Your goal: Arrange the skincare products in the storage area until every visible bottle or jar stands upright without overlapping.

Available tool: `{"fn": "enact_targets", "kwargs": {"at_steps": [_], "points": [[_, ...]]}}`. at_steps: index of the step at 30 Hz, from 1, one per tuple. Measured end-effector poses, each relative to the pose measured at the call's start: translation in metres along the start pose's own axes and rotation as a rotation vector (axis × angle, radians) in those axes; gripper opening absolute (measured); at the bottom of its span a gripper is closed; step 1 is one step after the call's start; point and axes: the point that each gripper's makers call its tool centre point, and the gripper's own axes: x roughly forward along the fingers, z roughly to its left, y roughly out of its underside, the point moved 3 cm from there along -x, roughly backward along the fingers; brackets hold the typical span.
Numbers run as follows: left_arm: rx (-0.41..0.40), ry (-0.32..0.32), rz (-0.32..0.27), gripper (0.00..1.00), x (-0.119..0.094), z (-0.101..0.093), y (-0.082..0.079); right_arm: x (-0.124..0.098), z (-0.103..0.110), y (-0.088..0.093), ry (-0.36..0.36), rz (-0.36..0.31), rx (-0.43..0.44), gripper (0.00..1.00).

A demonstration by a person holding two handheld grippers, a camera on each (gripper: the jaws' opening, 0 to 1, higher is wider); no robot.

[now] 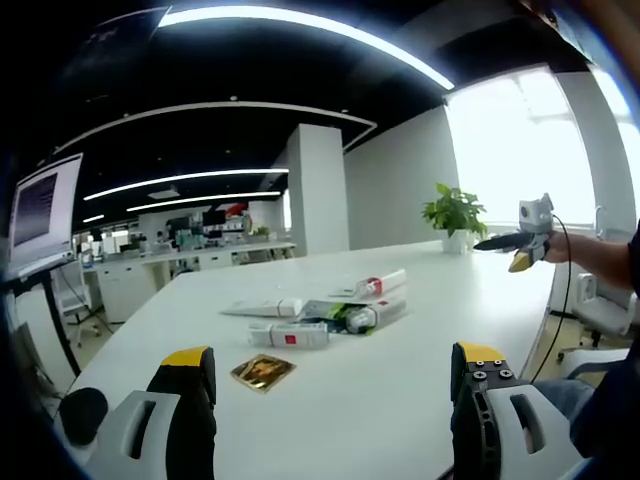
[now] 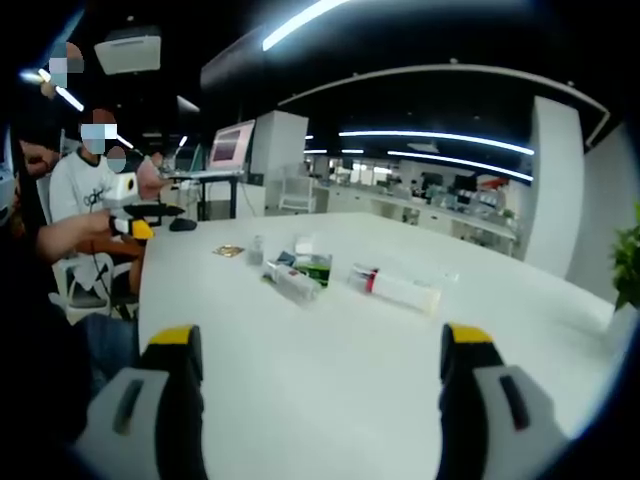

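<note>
The skincare products [image 1: 330,312] lay flat in a loose cluster near the middle of the white table [image 1: 400,400], tubes and boxes touching. A small gold packet [image 1: 262,371] sat apart (nearer one edge). The left gripper [image 1: 330,390] and the right gripper [image 2: 320,375] both hovered wide, holding nothing.

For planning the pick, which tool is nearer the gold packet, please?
Left. The left tool sits just before the gold packet; the right tool is far across the table.
</note>
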Motion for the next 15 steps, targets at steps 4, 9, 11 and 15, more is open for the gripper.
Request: {"fn": "enact_targets", "kwargs": {"at_steps": [4,9,11,15], "points": [[-0.008,-0.005,0.008,1.0,-0.0015,0.0021,0.0025,0.001,0.0003,0.0015,-0.002,0.005,0.002,1.0],[-0.008,-0.009,0.001,1.0,-0.0028,0.0036,0.0019,0.0014,0.0005,0.0008,-0.001,0.005,0.0,1.0],[-0.009,-0.007,0.005,1.0,-0.0028,0.0036,0.0026,0.0015,0.0011,0.0002,-0.003,0.003,-0.001,1.0],[-0.009,-0.005,0.002,1.0,-0.0025,0.0032,0.0014,0.0013,0.0004,0.0006,0.0,0.004,0.0,1.0]]}}
